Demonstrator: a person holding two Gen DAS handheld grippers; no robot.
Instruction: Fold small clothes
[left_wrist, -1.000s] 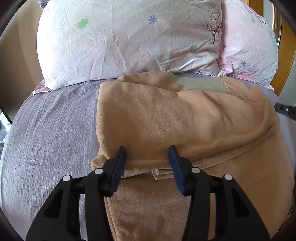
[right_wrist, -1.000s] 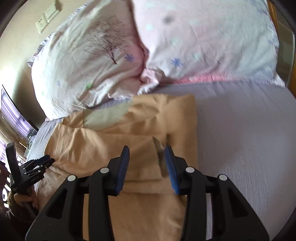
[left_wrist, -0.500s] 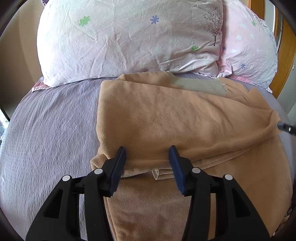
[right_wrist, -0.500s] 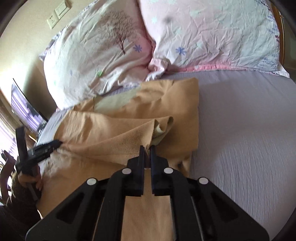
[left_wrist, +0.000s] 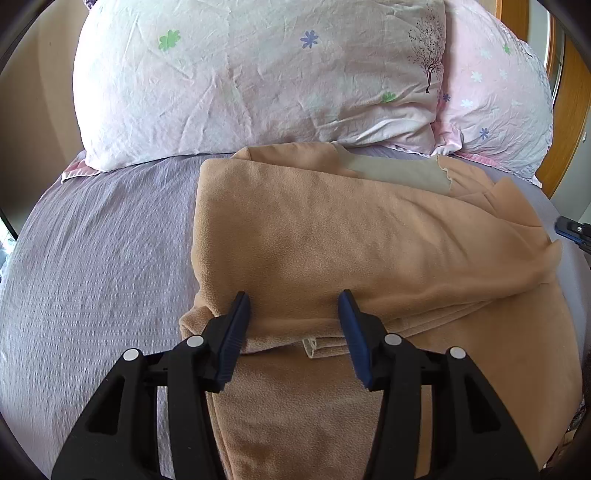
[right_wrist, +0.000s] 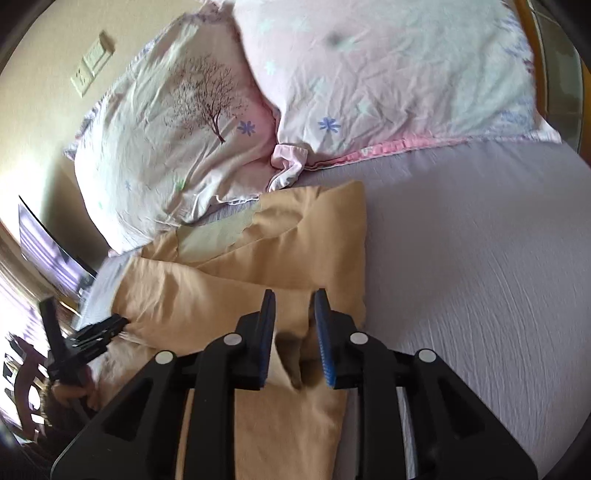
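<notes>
A tan fleece garment (left_wrist: 332, 236) lies partly folded on the lilac bed sheet (left_wrist: 103, 258), its upper part doubled over the lower part, with a pale inner lining showing near the pillows. My left gripper (left_wrist: 293, 310) is open, its jaws straddling the folded edge at the garment's left side. My right gripper (right_wrist: 293, 314) is open over the garment (right_wrist: 229, 295) at its right side, jaws a small way apart with a fold of cloth between them. The left gripper also shows at the left edge of the right wrist view (right_wrist: 92, 332).
Two pink-and-white flowered pillows (left_wrist: 258, 81) (right_wrist: 388, 74) lie at the head of the bed, right behind the garment. A wooden headboard (left_wrist: 569, 122) stands at the right. A wall switch plate (right_wrist: 92, 62) is at the upper left.
My right gripper closed on the garment's folded corner and lifted it half a second ago, and now has opened and let it drop. The left gripper has stayed put and open.
</notes>
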